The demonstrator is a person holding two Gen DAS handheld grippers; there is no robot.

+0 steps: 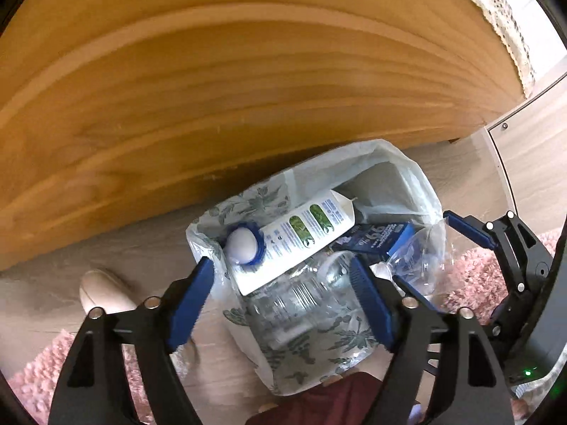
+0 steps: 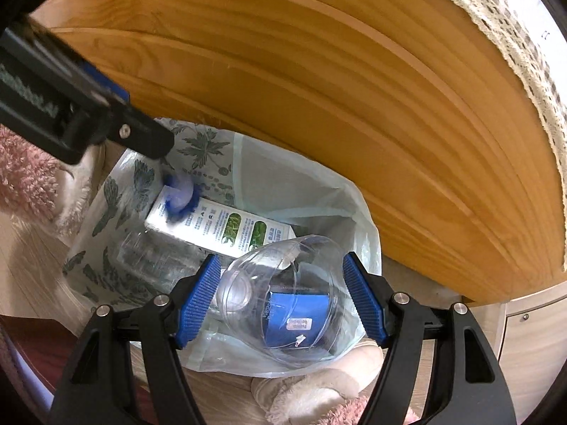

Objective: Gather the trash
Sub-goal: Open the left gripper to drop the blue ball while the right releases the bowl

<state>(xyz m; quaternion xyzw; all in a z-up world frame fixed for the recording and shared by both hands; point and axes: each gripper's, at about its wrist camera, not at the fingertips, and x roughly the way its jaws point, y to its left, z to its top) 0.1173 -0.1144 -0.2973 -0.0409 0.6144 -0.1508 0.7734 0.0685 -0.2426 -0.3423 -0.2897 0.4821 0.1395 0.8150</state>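
Mostly done, by the look. Bag (image 1: 308,283) stands on the floor beside the wood panel (image 1: 212,88), mouth open, already holding a carton (image 1: 297,237), a clear bottle (image 1: 301,301), a blue box (image 1: 375,237) and a clear dome (image 2: 280,297). Left tool (image 1: 283,304) gapes wide, empty, above the bag. Right tool (image 2: 280,297) brackets the dome; whether its pads press it, cannot tell. Left to do: release, maybe close the bag.

Both wrist fisheyes look steeply down from close above the open trash bag (image 1: 386,163) (image 2: 319,191) by the wooden panel (image 1: 212,88) (image 2: 319,88), left view from its left side, right view from its right, sharing the white carton (image 1: 297,237) (image 2: 226,226) inside.
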